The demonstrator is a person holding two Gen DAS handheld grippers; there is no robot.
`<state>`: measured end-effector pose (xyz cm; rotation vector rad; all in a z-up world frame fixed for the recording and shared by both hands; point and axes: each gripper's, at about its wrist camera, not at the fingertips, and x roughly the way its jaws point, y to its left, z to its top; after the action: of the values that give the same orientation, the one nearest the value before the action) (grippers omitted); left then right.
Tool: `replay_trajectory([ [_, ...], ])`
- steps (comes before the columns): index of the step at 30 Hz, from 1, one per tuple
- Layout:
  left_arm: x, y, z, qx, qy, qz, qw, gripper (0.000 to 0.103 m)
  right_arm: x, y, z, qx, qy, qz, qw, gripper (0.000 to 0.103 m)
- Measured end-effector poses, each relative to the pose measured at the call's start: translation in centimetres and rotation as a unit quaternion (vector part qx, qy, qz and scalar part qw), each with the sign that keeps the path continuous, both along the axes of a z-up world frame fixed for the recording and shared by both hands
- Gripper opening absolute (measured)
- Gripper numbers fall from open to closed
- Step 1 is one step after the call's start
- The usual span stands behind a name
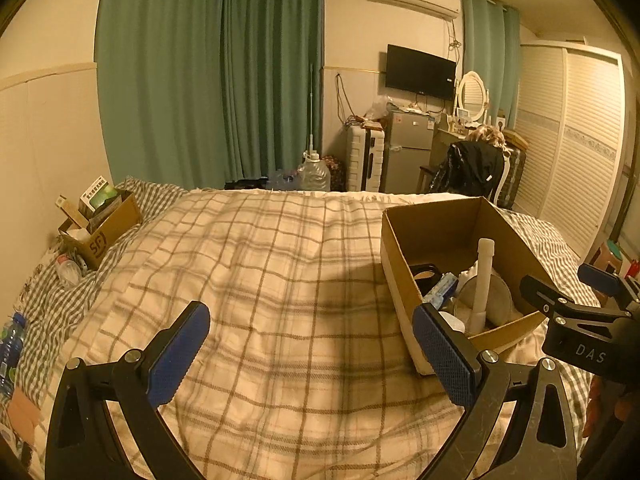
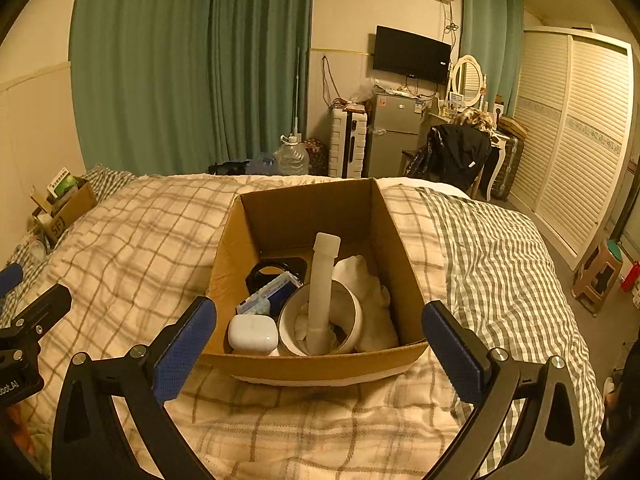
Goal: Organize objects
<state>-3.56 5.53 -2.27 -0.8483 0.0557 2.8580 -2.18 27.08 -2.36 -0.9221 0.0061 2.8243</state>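
Clearly readable: "SF" on the small carton (image 1: 105, 229) at the bed's (image 1: 280, 280) far left, "DAS" on the right hand-held gripper (image 2: 319, 344). Both it and the left hand-held gripper (image 1: 310, 354) are released, empty; the cardboard box (image 2: 316, 366) of objects sits on the bed.

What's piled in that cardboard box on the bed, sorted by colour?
In the cardboard box:
White: 4, namely case, bowl, tube, cloth
Black: 1, ring-shaped item
Blue and white: 1, packet
Total: 6
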Motion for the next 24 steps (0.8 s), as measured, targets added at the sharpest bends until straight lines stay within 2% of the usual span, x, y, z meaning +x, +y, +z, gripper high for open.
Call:
replay_trajectory([
  [24, 0.02, -0.04, -0.26, -0.002, -0.004, -0.001, 1.0000, 0.103, -0.10, -0.43, 0.11, 0.000, -0.005, 0.004, 1.000, 0.103],
])
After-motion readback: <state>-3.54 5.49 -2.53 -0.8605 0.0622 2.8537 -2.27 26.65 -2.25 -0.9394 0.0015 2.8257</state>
